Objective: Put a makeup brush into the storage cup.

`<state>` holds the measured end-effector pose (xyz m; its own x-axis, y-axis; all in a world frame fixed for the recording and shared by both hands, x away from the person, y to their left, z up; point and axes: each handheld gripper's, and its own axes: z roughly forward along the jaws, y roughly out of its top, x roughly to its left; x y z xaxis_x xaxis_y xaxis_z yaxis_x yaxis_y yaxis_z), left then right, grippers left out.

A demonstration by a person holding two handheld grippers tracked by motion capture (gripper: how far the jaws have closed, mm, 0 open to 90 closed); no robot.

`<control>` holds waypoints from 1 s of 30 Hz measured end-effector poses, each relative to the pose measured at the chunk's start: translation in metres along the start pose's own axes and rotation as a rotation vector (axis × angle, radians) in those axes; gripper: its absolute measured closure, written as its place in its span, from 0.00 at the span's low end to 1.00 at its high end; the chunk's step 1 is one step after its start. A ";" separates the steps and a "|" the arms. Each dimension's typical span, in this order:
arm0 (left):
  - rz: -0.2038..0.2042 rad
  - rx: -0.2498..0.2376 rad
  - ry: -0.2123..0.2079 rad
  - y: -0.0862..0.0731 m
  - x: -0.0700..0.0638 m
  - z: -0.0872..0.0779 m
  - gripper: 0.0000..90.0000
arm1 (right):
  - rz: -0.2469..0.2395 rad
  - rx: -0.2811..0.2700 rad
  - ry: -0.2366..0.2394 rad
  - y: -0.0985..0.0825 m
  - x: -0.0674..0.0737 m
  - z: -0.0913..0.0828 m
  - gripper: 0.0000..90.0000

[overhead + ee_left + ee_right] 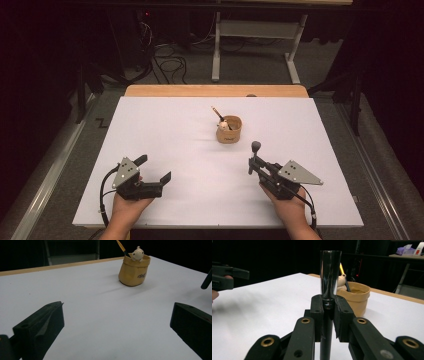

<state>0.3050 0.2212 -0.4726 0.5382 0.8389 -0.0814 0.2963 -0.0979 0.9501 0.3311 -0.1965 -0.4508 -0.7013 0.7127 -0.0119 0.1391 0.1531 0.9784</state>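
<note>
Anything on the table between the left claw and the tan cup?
Nothing: in the left gripper view the white tabletop runs bare from the open left claw up to the cup. The high view shows the same.

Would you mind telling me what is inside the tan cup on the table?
In the tan cup a yellow-and-black pencil leans out over the rim beside a small pale figurine. The cup's wall hides their lower parts and the bottom.

My left gripper (154, 168) near table (165, 130) front edge, jaws spread wide, nothing between. My right gripper (252, 164) clamps upright metal tool (255, 148). Tan cup (229, 130) with pencil (218, 114) beyond.
</note>
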 end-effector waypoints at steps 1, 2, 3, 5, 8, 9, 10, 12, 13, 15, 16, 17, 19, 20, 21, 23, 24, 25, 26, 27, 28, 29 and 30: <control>0.007 0.001 -0.002 -0.001 -0.001 0.000 0.00 | -0.001 -0.004 -0.001 0.000 -0.001 0.000 0.89; 0.005 0.000 -0.003 -0.001 -0.002 -0.001 0.00 | 0.002 -0.004 -0.001 0.000 -0.003 0.000 0.89; 0.002 -0.003 -0.008 -0.001 -0.002 -0.001 0.00 | 0.001 -0.007 -0.004 0.001 -0.004 0.000 0.89; 0.003 -0.002 -0.012 -0.002 -0.002 -0.001 0.00 | 0.007 -0.006 -0.011 0.001 -0.006 0.000 0.89; -0.002 0.000 -0.022 -0.003 -0.001 -0.001 0.00 | 0.016 -0.009 -0.017 0.002 -0.009 0.000 0.89; -0.012 0.000 -0.028 -0.003 0.001 -0.001 0.00 | 0.017 -0.011 -0.018 0.002 -0.010 0.000 0.89; -0.017 -0.002 -0.028 -0.004 0.001 -0.002 0.00 | 0.013 -0.013 -0.017 0.003 -0.012 0.001 0.89; -0.015 0.004 -0.028 -0.004 0.003 -0.002 0.00 | 0.019 -0.009 -0.021 0.004 -0.013 0.002 0.89; -0.014 0.001 -0.024 -0.004 0.003 -0.003 0.00 | 0.020 -0.012 -0.019 0.004 -0.014 0.002 0.89; -0.010 0.005 -0.025 -0.005 0.003 -0.003 0.00 | 0.017 -0.010 -0.027 0.006 -0.017 0.003 0.89; -0.011 0.004 -0.026 -0.005 0.003 -0.003 0.00 | 0.016 -0.014 -0.026 0.007 -0.019 0.005 0.89; -0.013 0.003 -0.026 -0.006 0.003 -0.003 0.00 | 0.018 -0.012 -0.022 0.007 -0.021 0.005 0.89; -0.018 0.001 -0.029 -0.006 0.003 -0.003 0.00 | 0.034 -0.003 -0.028 0.008 -0.025 0.006 0.89; -0.021 0.001 -0.028 -0.006 0.003 -0.003 0.00 | 0.039 0.000 -0.029 0.009 -0.026 0.006 0.89; -0.024 -0.002 -0.027 -0.006 0.004 -0.003 0.00 | 0.038 -0.004 -0.033 0.010 -0.028 0.008 0.89; -0.023 -0.002 -0.029 -0.006 0.004 -0.002 0.00 | 0.044 -0.001 -0.038 0.013 -0.032 0.011 0.89; -0.023 -0.003 -0.030 -0.006 0.004 -0.003 0.00 | 0.046 -0.002 -0.040 0.014 -0.033 0.013 0.89; -0.023 -0.003 -0.032 -0.006 0.004 -0.003 0.00 | 0.046 -0.002 -0.043 0.016 -0.034 0.015 0.89; -0.025 -0.002 -0.034 -0.006 0.004 -0.003 0.00 | 0.041 -0.005 -0.046 0.018 -0.035 0.018 0.89; -0.027 -0.004 -0.036 -0.006 0.004 -0.003 0.01 | 0.042 -0.008 -0.047 0.020 -0.035 0.020 0.89; -0.032 -0.006 -0.038 -0.006 0.004 -0.003 0.01 | 0.046 -0.011 -0.050 0.021 -0.036 0.023 0.89; -0.033 -0.006 -0.040 -0.006 0.004 -0.003 0.01 | 0.051 -0.011 -0.049 0.023 -0.036 0.026 0.89; -0.029 -0.004 -0.041 -0.006 0.005 -0.003 0.01 | 0.044 -0.010 -0.053 0.024 -0.037 0.029 0.89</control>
<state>0.3032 0.2271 -0.4781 0.5615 0.8185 -0.1216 0.3094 -0.0713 0.9482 0.3804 -0.1996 -0.4330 -0.6568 0.7538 0.0203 0.1616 0.1144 0.9802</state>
